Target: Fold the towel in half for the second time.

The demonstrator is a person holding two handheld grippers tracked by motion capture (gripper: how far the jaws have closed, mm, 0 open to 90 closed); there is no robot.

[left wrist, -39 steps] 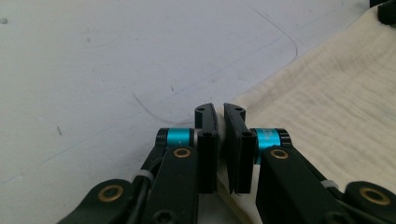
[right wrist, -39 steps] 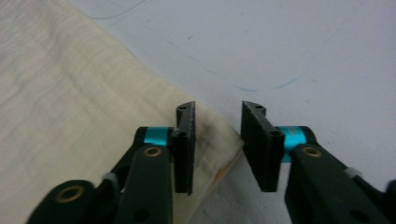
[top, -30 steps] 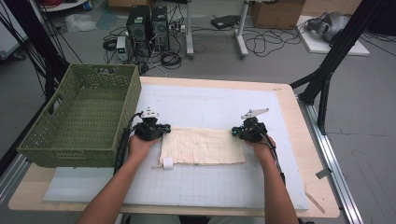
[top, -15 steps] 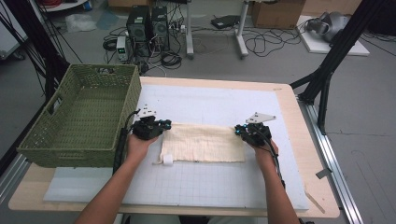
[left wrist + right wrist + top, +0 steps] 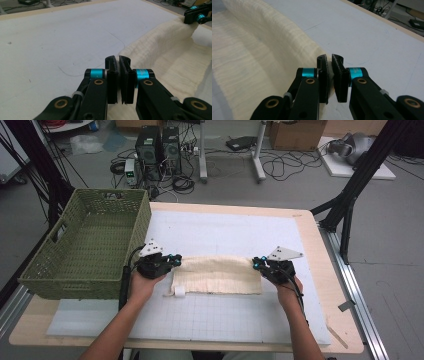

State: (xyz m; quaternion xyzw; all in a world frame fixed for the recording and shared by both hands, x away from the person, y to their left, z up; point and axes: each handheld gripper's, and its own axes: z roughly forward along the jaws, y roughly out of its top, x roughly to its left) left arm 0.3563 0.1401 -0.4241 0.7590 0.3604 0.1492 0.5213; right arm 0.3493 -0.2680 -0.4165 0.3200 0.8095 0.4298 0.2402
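High view: 2 handheld grippers pinched opposite ends of a cream towel (image 5: pixel 217 275) lying just below the middle of the frame, on a white gridded mat (image 5: pixel 225 232) that covered a pale wooden table (image 5: pixel 306 222). The left gripper (image 5: pixel 172 263) sat at the towel's left end, the right gripper (image 5: pixel 256 264) at its right end, and the cloth stretched across between them in a long folded band. A small white tag (image 5: pixel 179 291) stuck out at the towel's lower left corner. A green woven basket (image 5: pixel 87 247) stood at the left of the frame, on the table's left edge, just beside the left gripper. Computer towers (image 5: pixel 160 145) and tangled cables (image 5: pixel 280 167) lay on the floor at the top of the frame.

Left gripper view showed the black jaws drawn nearly together at centre frame, clamped on the towel's edge, with the cloth running off to the upper right, where the other gripper held its far corner. Right gripper view showed the same from the other end: jaws closed to a narrow slit on a fold of the towel, which spread toward the upper left.
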